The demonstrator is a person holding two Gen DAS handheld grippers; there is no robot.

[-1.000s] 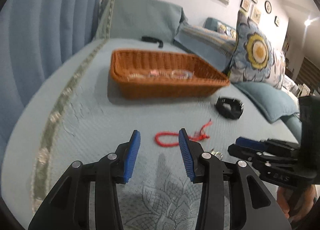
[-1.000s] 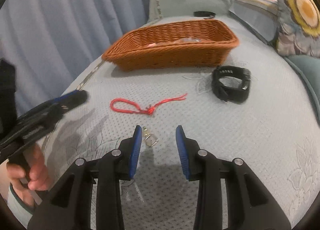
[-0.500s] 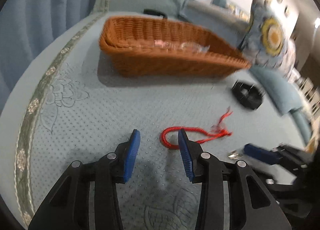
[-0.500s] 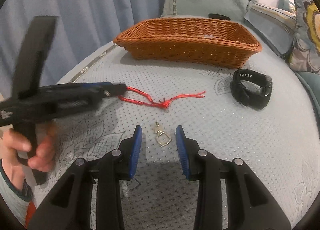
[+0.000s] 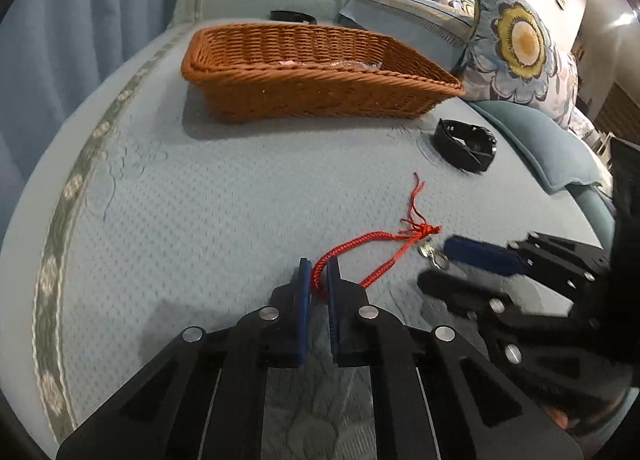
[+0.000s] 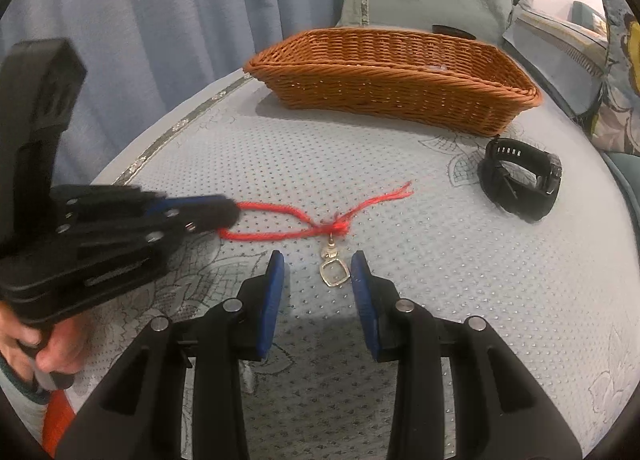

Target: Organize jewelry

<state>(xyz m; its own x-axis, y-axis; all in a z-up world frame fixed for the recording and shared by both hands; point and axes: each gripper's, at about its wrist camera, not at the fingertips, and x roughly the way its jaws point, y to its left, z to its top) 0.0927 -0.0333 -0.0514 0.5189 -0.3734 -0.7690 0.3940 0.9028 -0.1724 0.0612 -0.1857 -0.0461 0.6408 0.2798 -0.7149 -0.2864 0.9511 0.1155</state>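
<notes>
A red braided cord bracelet (image 5: 372,244) lies on the pale blue bedspread, its loop end pinched between the blue pads of my left gripper (image 5: 319,272), which is shut on it. The red cord (image 6: 296,226) also shows in the right wrist view with the left gripper (image 6: 224,214) on its left end. A small gold pendant (image 6: 334,270) lies just below the cord's knot, between the open jaws of my right gripper (image 6: 318,266). An orange wicker basket (image 5: 320,76) with some clear-wrapped items inside stands at the back.
A black watch (image 6: 520,178) lies to the right of the cord, in front of the basket's right end. A black band (image 5: 290,16) lies behind the basket. A floral cushion (image 5: 520,32) and folded bedding sit at the right; blue curtains hang at the left.
My left gripper has moved onto the cord's loop and shut on it. My right gripper has moved forward so the gold pendant lies between its open jaws.
</notes>
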